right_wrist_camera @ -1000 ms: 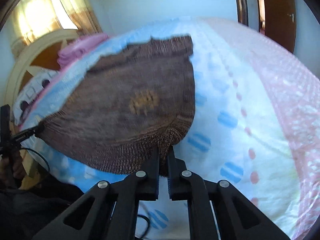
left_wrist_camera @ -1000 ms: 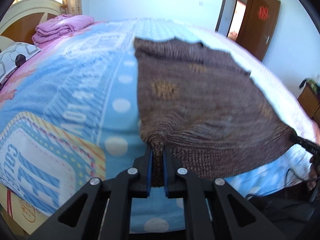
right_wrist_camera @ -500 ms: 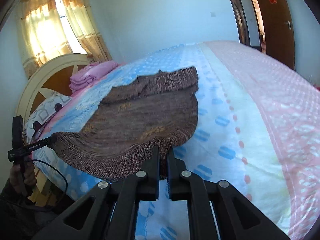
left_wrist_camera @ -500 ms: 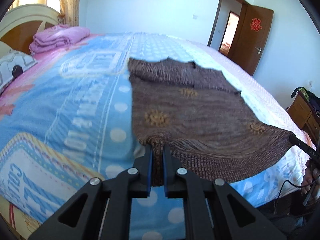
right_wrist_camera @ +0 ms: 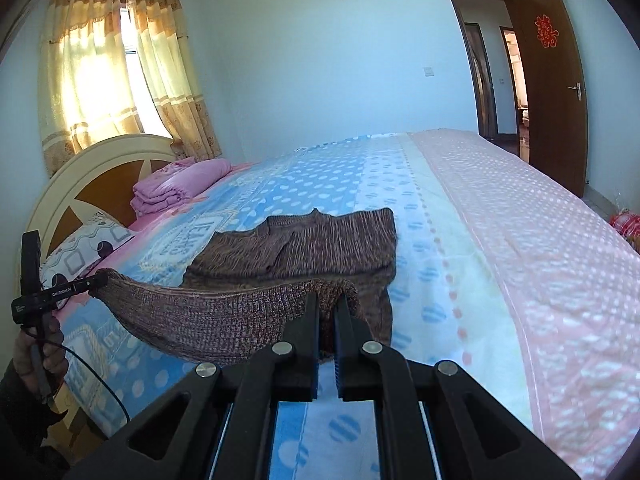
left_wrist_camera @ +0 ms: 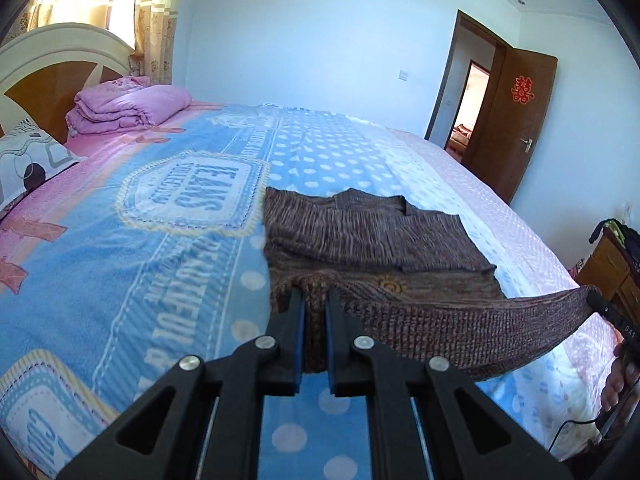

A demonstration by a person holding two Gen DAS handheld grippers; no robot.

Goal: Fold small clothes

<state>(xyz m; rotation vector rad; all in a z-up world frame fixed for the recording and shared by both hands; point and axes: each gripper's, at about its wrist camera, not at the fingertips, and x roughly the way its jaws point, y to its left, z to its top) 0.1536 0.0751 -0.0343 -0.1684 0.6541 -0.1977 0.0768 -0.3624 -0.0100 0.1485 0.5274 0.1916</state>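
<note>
the left gripper [left_wrist_camera: 314, 300] is squeezed tight on one corner of the brown knit sweater's [left_wrist_camera: 372, 240] bottom hem, with a bunch of the knit pinched between its blue pads. the right gripper [right_wrist_camera: 327, 304] is squeezed tight on the other corner of the same hem. the hem hangs in the air between the two grippers like a little hammock – it sags in the middle and is lifted off the bed. in the left view the right gripper's tip and the person's hand [left_wrist_camera: 618, 376] holding it show at the far right edge, and in the right view the other hand [right_wrist_camera: 38, 354] shows at the left edge with a thin black cable below it. past the lifted hem, the rest of the sweater lies flat on the bedspread [left_wrist_camera: 168, 264], with its sleeves folded in across the body and the neck end farthest away. the bedspread is blue with white dots and big letters, and pink on one side. farther back, a folded pink blanket [left_wrist_camera: 128, 110] sits by the headboard [right_wrist_camera: 96, 176], next to a patterned pillow [right_wrist_camera: 80, 252]. at the very back are yellow curtains [right_wrist_camera: 120, 72] and a brown door [left_wrist_camera: 514, 120] – it stands open.
</note>
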